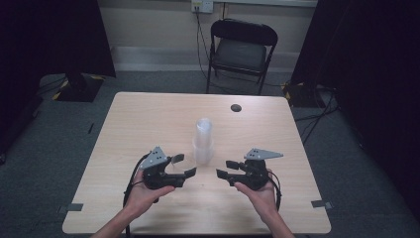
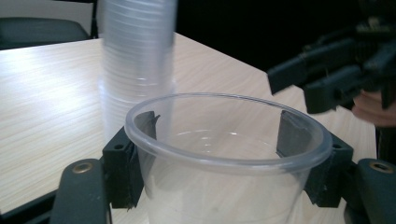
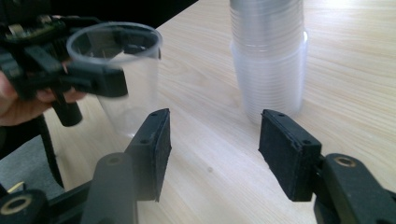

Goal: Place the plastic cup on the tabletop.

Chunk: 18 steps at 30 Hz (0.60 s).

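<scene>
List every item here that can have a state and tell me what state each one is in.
Left gripper: shut on the single clear cup, which is upright, empty and lifted.
Right gripper: open, nothing between its pads.
Stack of clear cups: nested, standing upright on the table, untouched.
Folding chair: unfolded, unoccupied, behind the table.

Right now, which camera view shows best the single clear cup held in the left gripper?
The left gripper view: the single cup is close, its rim sharp between the jaws. The right gripper view shows it blurred; in the high view it is tiny.
</scene>
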Available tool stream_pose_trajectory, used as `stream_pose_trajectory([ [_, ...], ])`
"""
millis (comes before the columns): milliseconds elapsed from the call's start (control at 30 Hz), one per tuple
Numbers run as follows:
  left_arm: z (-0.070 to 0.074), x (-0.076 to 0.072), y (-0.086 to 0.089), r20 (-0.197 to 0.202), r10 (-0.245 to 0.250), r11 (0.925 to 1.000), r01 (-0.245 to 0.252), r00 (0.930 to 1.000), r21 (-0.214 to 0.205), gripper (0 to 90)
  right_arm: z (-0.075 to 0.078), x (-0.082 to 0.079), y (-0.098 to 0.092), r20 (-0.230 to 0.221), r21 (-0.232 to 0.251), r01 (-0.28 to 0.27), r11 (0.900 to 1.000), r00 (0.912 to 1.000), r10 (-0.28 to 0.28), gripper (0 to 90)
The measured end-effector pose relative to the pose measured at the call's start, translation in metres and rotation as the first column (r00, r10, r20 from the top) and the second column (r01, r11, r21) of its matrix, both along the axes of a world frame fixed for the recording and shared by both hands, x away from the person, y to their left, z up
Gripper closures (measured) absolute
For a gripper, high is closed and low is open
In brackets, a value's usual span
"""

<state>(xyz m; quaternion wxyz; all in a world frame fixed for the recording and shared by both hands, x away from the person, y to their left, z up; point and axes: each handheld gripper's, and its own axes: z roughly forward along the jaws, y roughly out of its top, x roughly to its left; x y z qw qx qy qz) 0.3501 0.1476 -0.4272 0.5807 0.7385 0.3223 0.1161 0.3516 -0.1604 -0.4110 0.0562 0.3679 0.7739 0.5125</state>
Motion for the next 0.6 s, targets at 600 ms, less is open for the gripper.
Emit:
stream_pose_trajectory([
  [600,0.006,0.021,0.021,0.038,0.144,0.9873,-0.147,0.9888,0.061,29.0,-0.011,-0.018,-0.050,0.029,-0.047,0.138,0.9893,0.9902,-0.137,40.6],
])
